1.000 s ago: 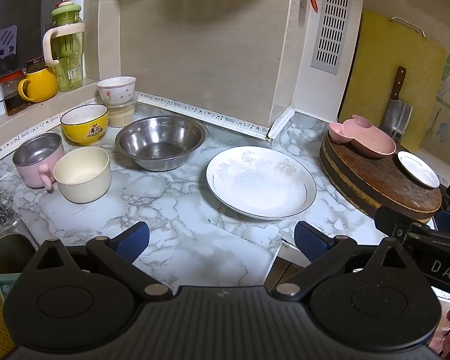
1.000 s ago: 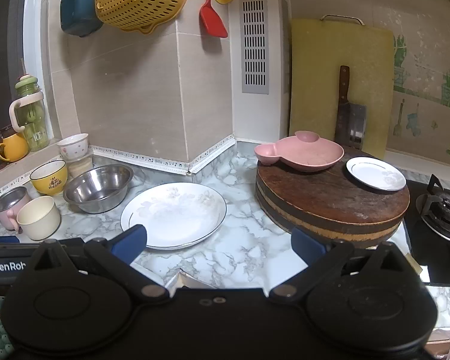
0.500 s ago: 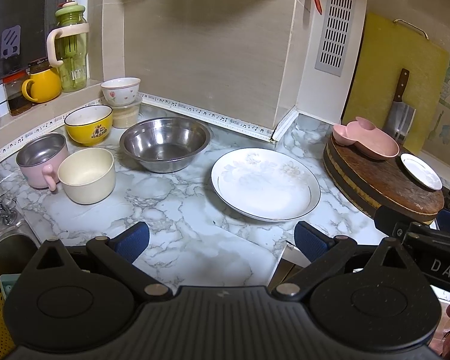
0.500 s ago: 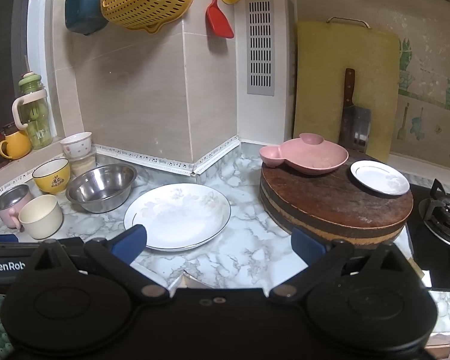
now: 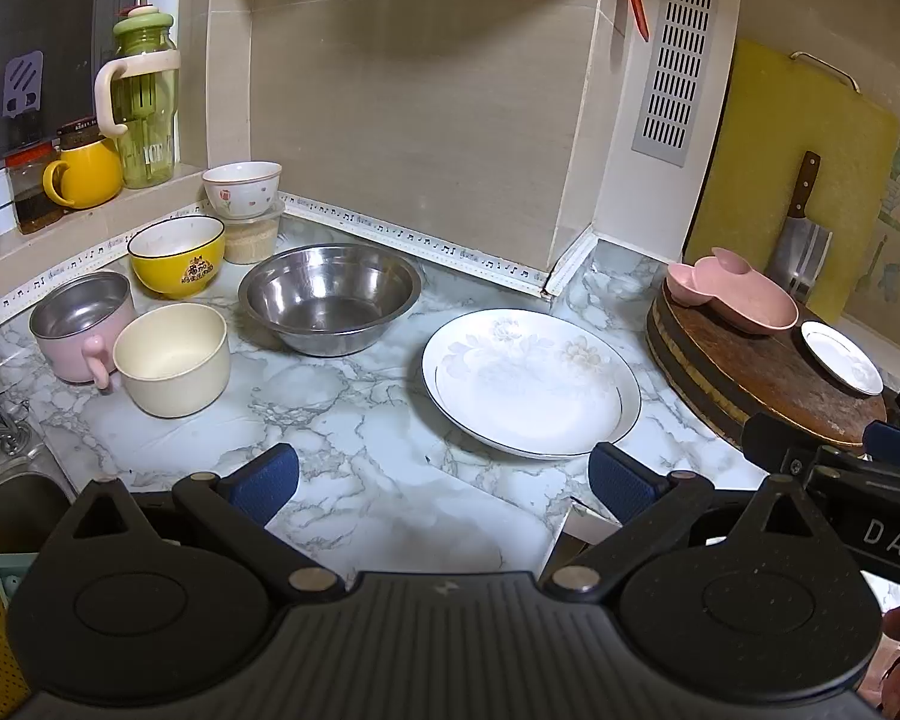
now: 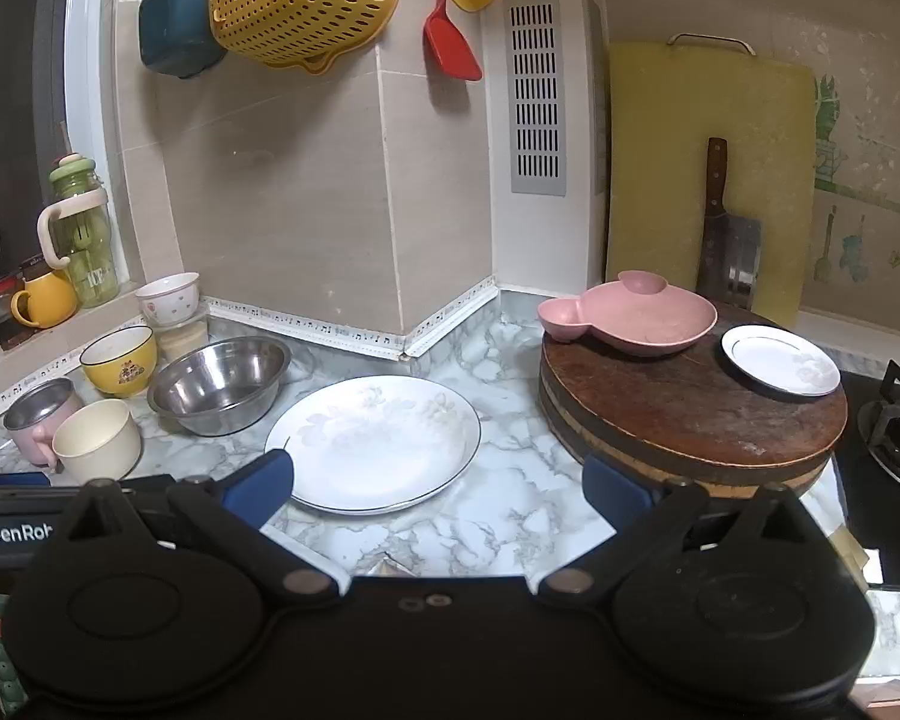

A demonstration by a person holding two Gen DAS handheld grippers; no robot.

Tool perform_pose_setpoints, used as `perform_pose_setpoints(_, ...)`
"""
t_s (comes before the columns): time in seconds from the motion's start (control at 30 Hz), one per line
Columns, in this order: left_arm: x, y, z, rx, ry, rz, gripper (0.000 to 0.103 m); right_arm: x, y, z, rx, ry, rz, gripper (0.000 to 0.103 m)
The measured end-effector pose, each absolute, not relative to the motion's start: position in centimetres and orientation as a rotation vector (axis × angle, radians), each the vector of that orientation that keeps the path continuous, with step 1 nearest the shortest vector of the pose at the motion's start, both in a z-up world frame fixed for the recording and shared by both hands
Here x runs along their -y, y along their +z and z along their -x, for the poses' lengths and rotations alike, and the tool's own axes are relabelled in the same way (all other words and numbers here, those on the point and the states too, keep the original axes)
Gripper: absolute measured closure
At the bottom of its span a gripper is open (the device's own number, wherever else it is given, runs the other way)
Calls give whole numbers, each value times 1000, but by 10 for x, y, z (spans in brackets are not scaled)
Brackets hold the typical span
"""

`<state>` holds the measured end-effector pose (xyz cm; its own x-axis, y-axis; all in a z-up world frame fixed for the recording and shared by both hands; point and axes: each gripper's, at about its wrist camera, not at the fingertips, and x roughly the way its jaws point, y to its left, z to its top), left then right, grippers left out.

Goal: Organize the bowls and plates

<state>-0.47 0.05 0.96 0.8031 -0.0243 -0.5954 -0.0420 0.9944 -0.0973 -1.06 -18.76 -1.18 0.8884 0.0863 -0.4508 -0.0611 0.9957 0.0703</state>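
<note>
Both of your wrist views have crept a little nearer the counter over the last second, while nothing on the marble has shifted. Your left gripper (image 5: 444, 480) is spread wide with nothing between its blue pads, and your right gripper (image 6: 438, 480) is likewise released and empty. The large white plate (image 5: 531, 381) lies flat on the marble counter (image 5: 342, 420), just beside the steel bowl (image 5: 330, 297); the small white plate (image 6: 780, 367) and the pink divided dish (image 6: 630, 315) sit on the round wooden board (image 6: 690, 414), near each other but apart. The cream bowl (image 5: 174, 360) touches the pink-handled pot (image 5: 81, 324), with the yellow bowl (image 5: 177, 255) behind them. You seem to be choosing a first piece, and the big plate looks the likely one. It lies flush, so bring one pad under the near rim at a shallow angle, pinch rim only, and lift level. Glazed china will probably slide between the pads, so close firmly before raising, and keep clear of the steel bowl as you carry.
</note>
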Motion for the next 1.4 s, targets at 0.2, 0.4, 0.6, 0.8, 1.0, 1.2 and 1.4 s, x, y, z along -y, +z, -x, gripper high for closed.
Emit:
perform_pose_setpoints(0.2, -1, 9, 1, -640, 8, 111, 0, 187, -12, 8, -461, 73, -40, 0)
perform_pose_setpoints(0.4, 0, 9, -4, -633, 1, 113, 0, 188, -13, 6, -458, 72, -46, 0)
perform_pose_setpoints(0.6, -1, 9, -6, -625, -2, 117, 0, 189, -13, 2, -453, 76, -51, 0)
perform_pose_setpoints(0.8, -3, 6, -15, -635, -12, 139, 0, 188, -13, -5, -452, 88, -50, 1)
perform_pose_setpoints(1.0, -7, -7, -38, -667, 0, 180, 0, 188, -17, -26, -485, 118, -42, 2)
perform_pose_setpoints(1.2, -7, -20, -73, -702, 45, 190, 0, 185, -32, -64, -551, 188, -9, 4)
perform_pose_setpoints(1.4, -10, -38, -118, -745, 54, 198, 0, 191, -49, -115, -623, 240, 22, 7)
